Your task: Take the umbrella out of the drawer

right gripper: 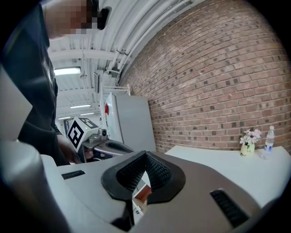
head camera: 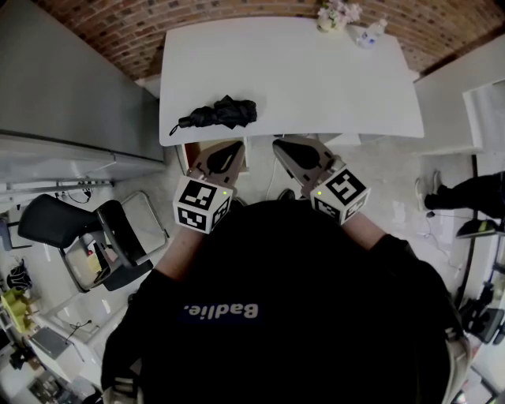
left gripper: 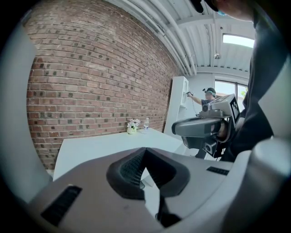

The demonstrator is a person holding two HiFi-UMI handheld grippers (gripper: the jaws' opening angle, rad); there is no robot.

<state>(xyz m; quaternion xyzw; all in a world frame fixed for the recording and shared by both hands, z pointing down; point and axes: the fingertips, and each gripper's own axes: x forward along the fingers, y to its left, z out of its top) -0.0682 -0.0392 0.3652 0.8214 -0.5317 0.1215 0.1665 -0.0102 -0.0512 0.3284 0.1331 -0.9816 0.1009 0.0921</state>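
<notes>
The black folded umbrella (head camera: pixel 219 114) lies on the white table (head camera: pixel 316 87), near its front left edge. Below that edge, the brown wooden drawer (head camera: pixel 188 155) shows beside the grippers. My left gripper (head camera: pixel 233 147) is shut and holds nothing, just short of the table edge and below the umbrella. My right gripper (head camera: pixel 281 147) is beside it, also shut and empty. In the left gripper view the pads (left gripper: pixel 136 166) meet in front of the table (left gripper: pixel 100 148). In the right gripper view the pads (right gripper: pixel 154 170) meet too, with a bit of drawer wood (right gripper: pixel 143 194) behind them.
A small vase of flowers (head camera: pixel 334 15) and a water bottle (head camera: pixel 369 32) stand at the table's far edge. A grey cabinet (head camera: pixel 71 87) is at the left, with a black chair (head camera: pixel 87 237) below it. A person's legs (head camera: pixel 465 197) show at the right. Brick wall (left gripper: pixel 91 77) lies behind.
</notes>
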